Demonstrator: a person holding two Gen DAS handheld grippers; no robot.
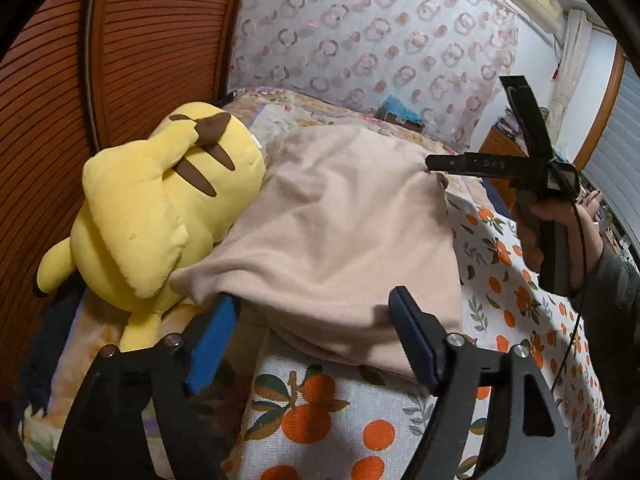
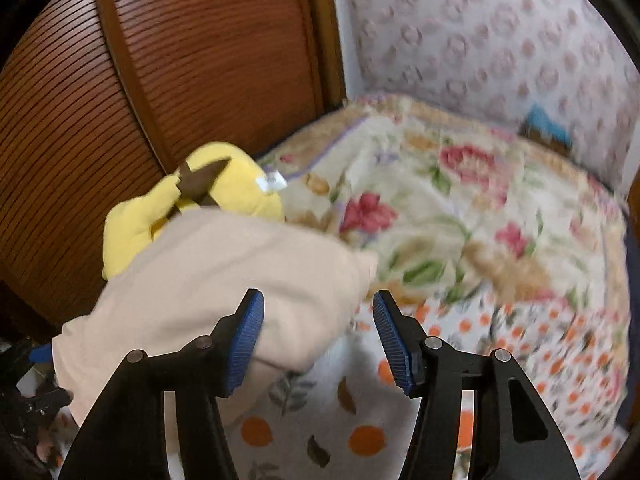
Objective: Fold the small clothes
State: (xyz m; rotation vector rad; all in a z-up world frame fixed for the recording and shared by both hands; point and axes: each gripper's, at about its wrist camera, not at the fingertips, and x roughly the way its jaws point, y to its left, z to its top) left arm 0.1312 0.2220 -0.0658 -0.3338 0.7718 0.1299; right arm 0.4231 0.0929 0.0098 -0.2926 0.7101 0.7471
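Note:
A beige garment (image 1: 344, 216) lies on the orange-print bed sheet (image 1: 320, 420), its left side up against a yellow plush toy (image 1: 160, 204). My left gripper (image 1: 316, 308) is open, its jaws wide apart at the garment's near edge; the left blue pad (image 1: 212, 344) sits partly under the cloth. My right gripper (image 2: 318, 312) is open and empty, beside the garment's right end (image 2: 224, 272). In the left wrist view the right gripper (image 1: 476, 120) shows at the garment's far right corner, its jaws spread.
A slatted wooden door (image 1: 80, 80) stands at the left behind the plush toy (image 2: 200, 192). A floral blanket (image 2: 460, 208) covers the far bed. A patterned curtain (image 1: 380, 40) hangs behind. A wooden cabinet (image 1: 496, 148) stands at the right.

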